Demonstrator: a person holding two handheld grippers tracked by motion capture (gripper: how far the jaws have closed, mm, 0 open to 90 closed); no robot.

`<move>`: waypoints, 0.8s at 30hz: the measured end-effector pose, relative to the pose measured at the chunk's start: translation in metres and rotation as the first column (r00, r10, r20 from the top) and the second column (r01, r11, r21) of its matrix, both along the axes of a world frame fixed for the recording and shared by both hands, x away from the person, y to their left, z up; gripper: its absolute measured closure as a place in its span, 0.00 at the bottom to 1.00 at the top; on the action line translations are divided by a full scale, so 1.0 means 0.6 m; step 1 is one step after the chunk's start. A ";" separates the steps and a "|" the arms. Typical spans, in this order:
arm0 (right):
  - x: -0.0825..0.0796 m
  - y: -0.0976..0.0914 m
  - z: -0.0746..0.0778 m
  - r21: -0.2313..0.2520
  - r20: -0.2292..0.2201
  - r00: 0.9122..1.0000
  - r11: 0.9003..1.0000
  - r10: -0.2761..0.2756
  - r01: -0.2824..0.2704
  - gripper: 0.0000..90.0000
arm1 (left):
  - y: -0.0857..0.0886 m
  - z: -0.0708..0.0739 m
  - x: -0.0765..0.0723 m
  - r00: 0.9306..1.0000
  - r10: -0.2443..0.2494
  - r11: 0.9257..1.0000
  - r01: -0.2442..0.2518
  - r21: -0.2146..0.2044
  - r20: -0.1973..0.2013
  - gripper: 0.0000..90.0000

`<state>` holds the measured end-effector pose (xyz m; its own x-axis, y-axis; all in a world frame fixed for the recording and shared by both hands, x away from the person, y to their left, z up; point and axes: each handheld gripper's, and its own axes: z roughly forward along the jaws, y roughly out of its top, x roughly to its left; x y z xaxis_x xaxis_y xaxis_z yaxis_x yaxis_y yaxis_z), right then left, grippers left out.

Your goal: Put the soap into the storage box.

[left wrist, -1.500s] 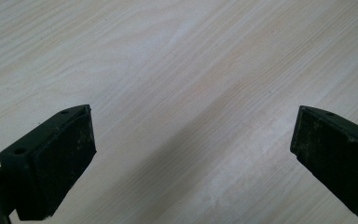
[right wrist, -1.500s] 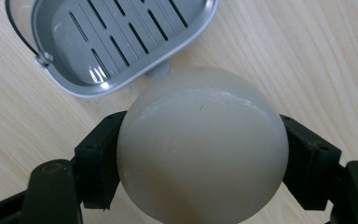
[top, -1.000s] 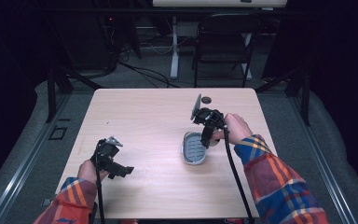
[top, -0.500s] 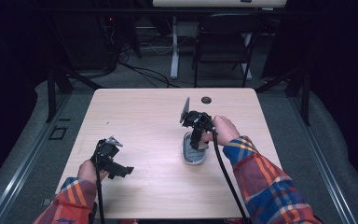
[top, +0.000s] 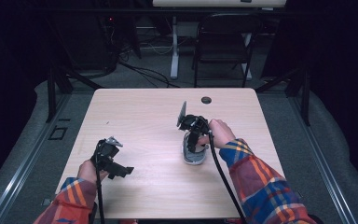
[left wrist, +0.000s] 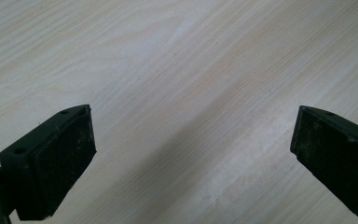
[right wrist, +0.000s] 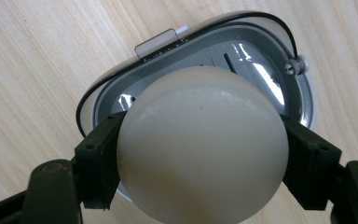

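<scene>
Jaws clamp white ball [right wrist: 201, 144] above tray [right wrist: 279, 60].

**Ball over the dish, right of centre**

On the table [top: 140, 112], the oval dish [top: 193, 158] lies right of centre. The right gripper [top: 196, 142] hangs directly above it, with the ball [right wrist: 200, 144] between its jaws, over the dish's hollow. The left gripper [top: 114, 165] sits well apart, near the table's left front edge. A round hole [top: 206, 100] lies behind the dish, near the far edge.
</scene>
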<state>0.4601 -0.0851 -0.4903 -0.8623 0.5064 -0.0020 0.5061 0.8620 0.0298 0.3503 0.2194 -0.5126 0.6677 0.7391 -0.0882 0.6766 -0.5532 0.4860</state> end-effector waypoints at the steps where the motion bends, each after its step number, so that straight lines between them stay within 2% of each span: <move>1: 0.000 0.000 -0.001 0.001 0.002 1.000 1.000 -0.001 0.001 0.27 | 0.000 0.000 0.000 1.000 0.001 1.000 -0.001 0.000 -0.001 0.00; 12: 0.003 -0.002 -0.017 -0.013 -0.010 1.000 1.000 0.000 -0.001 0.27 | -0.001 -0.001 0.000 1.000 0.001 1.000 -0.001 0.008 -0.001 0.00; 24: 0.004 -0.005 -0.029 -0.019 0.009 1.000 1.000 0.008 -0.008 0.27 | -0.001 -0.001 0.000 1.000 0.002 1.000 -0.002 0.013 0.000 0.00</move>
